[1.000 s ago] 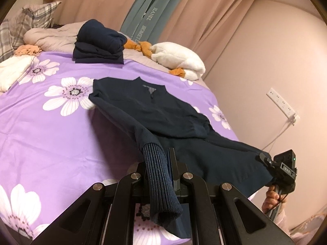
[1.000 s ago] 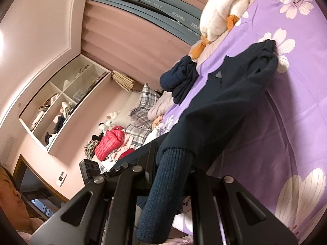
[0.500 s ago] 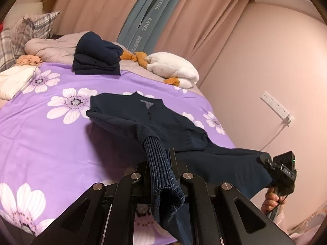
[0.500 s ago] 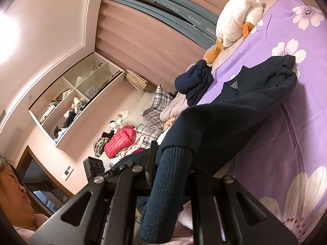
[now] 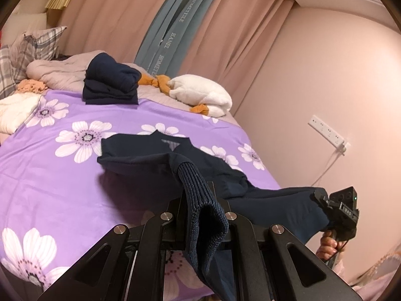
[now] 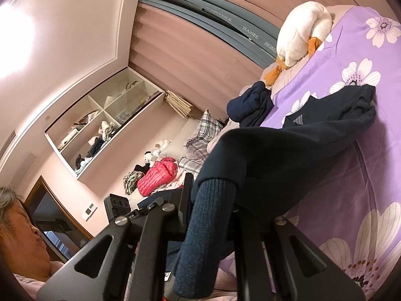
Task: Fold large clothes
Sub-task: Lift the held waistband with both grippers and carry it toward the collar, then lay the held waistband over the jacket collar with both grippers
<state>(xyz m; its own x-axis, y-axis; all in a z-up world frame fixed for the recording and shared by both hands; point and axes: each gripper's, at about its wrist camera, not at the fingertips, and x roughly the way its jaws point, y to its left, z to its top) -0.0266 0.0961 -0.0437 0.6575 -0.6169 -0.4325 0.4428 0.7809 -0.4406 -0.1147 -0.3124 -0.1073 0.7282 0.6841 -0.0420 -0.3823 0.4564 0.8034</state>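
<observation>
Both hand-held grippers pinch ribbed hem: left hand-held gripper, right hand-held gripper. Navy sweater lies mid-frame on purple bed, hem end lifted. Risk: cuff slips, fold lands crooked.

Both ribbed cuffs hide the claws' fingertips; the sweater's hem drops behind the left claw.
</observation>
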